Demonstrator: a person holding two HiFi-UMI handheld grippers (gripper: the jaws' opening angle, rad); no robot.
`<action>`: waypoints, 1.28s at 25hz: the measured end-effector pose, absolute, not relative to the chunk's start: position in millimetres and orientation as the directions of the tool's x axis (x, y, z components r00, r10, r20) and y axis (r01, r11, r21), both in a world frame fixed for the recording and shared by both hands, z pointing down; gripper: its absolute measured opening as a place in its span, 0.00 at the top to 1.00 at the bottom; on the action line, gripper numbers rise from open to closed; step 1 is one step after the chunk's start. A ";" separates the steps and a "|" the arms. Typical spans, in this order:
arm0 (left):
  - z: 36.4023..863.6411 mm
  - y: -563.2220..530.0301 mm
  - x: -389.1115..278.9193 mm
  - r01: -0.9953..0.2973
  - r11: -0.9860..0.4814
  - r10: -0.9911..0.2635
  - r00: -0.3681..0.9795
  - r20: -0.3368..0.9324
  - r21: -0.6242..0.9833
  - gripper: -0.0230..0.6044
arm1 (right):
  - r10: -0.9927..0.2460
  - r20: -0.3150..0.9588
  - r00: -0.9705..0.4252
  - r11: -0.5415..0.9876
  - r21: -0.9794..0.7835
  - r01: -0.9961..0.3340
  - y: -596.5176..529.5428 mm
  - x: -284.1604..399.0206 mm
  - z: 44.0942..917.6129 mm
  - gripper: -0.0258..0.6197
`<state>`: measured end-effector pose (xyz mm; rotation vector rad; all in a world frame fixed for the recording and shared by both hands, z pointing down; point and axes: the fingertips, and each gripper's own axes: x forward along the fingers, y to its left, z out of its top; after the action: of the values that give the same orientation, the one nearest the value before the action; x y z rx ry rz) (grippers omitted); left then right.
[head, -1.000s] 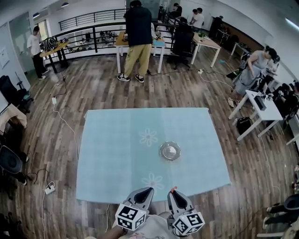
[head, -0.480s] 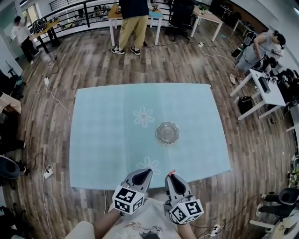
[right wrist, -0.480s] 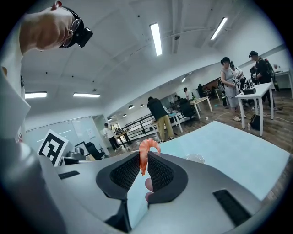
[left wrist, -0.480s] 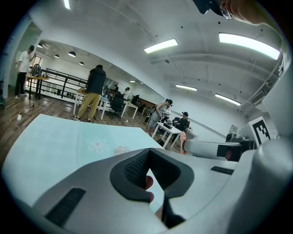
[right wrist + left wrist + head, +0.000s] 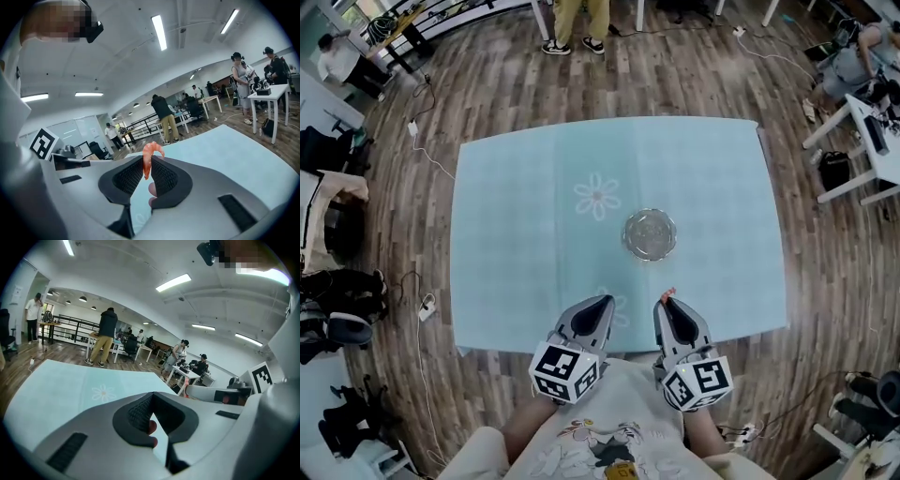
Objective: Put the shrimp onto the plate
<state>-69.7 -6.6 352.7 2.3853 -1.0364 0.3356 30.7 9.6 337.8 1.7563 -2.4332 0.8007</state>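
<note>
A small orange shrimp (image 5: 149, 158) sticks up from between the pads of my right gripper (image 5: 147, 169), which is shut on it. In the head view the right gripper (image 5: 667, 301) hovers over the table's near edge with the shrimp (image 5: 667, 294) at its tip. The clear glass plate (image 5: 650, 233) sits empty on the light blue tablecloth (image 5: 516, 244), a short way ahead of that gripper. My left gripper (image 5: 601, 304) hangs beside the right one, also at the near edge. Its jaws (image 5: 152, 397) are shut with nothing between them.
Daisy prints mark the cloth (image 5: 597, 196). Wooden floor surrounds the table. A power strip with cables (image 5: 425, 305) lies at the left, white desks (image 5: 872, 131) stand at the right, and people stand beyond the far edge (image 5: 578, 19).
The head view has tipped further down, so the table fills more of it. Both grippers now reach over the near table edge, closer to the plate. The right one still holds the shrimp.
</note>
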 end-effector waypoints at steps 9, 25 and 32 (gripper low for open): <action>380.7 -45.9 -38.0 -0.805 -0.507 -0.655 0.593 0.468 0.310 0.95 | -0.796 0.426 -0.430 0.298 -0.343 -0.891 -36.6 62.4 392.4 0.85; 459.0 -89.6 -3.4 -0.838 -0.467 -0.619 0.537 0.573 0.281 0.95 | -0.666 0.563 -0.490 0.335 -0.362 -0.870 -86.7 86.3 482.5 0.85; 504.1 -99.7 -4.2 -0.865 -0.394 -0.600 0.498 0.627 0.310 0.95 | -0.614 0.612 -0.499 0.316 -0.388 -0.866 -106.1 84.9 528.0 0.85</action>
<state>-4.2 -99.7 504.1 2.1307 -1.1973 0.5623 84.9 -106.1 528.0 1.3218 -2.2369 0.9929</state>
